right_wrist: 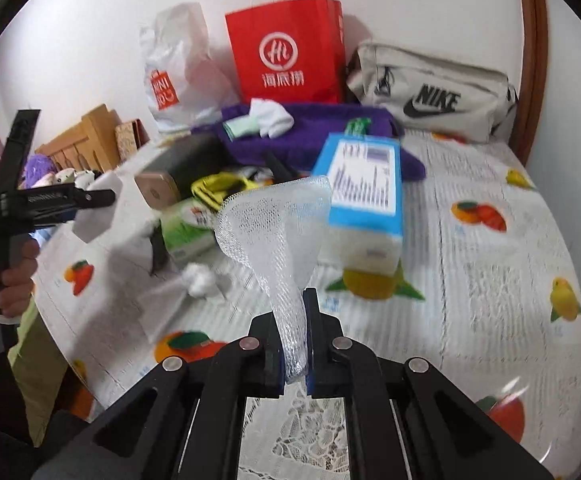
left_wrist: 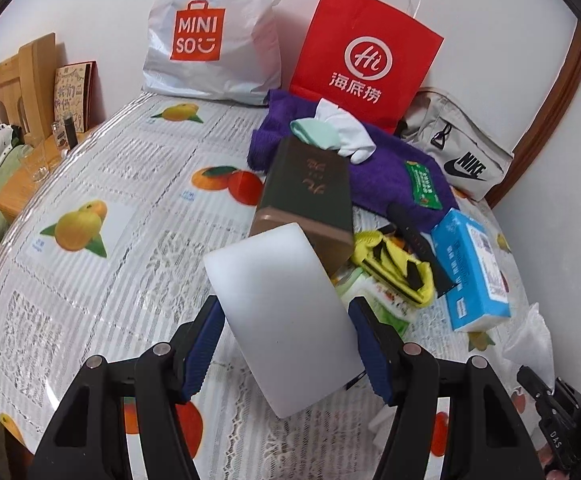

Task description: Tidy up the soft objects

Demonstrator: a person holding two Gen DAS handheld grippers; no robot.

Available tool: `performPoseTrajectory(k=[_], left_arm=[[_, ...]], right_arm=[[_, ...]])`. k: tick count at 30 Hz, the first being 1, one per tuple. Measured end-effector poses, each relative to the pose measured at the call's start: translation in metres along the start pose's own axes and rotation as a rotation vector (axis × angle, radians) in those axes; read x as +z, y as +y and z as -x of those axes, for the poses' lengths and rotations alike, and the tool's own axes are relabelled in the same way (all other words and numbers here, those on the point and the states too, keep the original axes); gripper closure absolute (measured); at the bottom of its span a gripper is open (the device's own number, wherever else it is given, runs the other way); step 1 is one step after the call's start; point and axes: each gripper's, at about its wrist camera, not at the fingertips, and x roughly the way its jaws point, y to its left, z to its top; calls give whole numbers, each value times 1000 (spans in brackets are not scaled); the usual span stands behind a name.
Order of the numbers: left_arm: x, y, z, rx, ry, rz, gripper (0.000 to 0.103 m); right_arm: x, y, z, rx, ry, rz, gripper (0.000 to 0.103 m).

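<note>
The left gripper (left_wrist: 286,344) holds a white foam block (left_wrist: 282,320) between its blue pads; the jaws stand at a middling width, pressed on the block's two long sides. The block is smooth, matte and rectangular with rounded corners, tilted and lifted clear of the tabletop (left_wrist: 90,280), which wears a clear cover over a cloth printed with oranges and lemons.

The right gripper (right_wrist: 292,344) has its jaws nearly together, pinching the narrow end of a white foam net sleeve (right_wrist: 274,224). The sleeve is translucent mesh, squeezed thin at the pads and flaring into an open funnel above them, raised over the tabletop.

Beyond lies a heap: a purple towel (left_wrist: 390,172) with a mint and white sock bundle (left_wrist: 330,132) on it, a dark green box (left_wrist: 310,188), yellow and black fabric (left_wrist: 394,264), and a blue tissue pack (left_wrist: 474,268). A small cotton ball (right_wrist: 200,276) sits on the tabletop near the green packet (right_wrist: 186,232). Against the wall stand a white Miniso bag (left_wrist: 210,40), a red paper bag (left_wrist: 366,56) and a beige Nike pouch (left_wrist: 458,148).
</note>
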Motion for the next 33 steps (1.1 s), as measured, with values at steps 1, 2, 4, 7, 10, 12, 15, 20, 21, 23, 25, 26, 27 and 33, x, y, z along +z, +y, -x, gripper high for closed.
performPoseTrajectory(k=[1,2,4,7,10,12,15,20,21,23,25,26,27,33], left_arm=[[2,-2,1,0,-2,-2,41],[5,-4,2,0,-5,-7,41],[11,-8,5,0,-12,-13,41],[20,-12,7,-3,-21,-10,41],[28,-15,7,2,-26,-8,41],[35,-18,7,4,-30,-7,41],[43,-22,6,9,-33,-7,41],[56,-26,4,14,-46,-8,40],[59,-26,3,15,-46,-8,40],[64,-27,1,19,-47,-7,40],[70,-27,0,18,-49,-1,40],[73,-27,-2,16,-50,3,40],[75,-27,-3,17,-50,5,40],[90,-29,-15,10,-45,5,40]], right_arm=[[5,-1,1,3,-5,0,96],[9,-1,2,4,-8,1,96],[18,-3,2,5,-15,1,96],[31,-4,-1,11,-23,4,96],[43,-6,-5,14,-23,8,96],[51,-8,-7,12,-26,9,96],[65,-13,-12,14,-28,7,96],[86,-17,-21,13,-33,12,96],[89,-17,-23,13,-33,14,96],[98,-19,-28,12,-33,10,96],[105,-20,-33,13,-33,9,96],[109,-21,-36,10,-33,7,96],[113,-23,-40,11,-32,5,96],[135,-30,-64,0,-21,-8,96]])
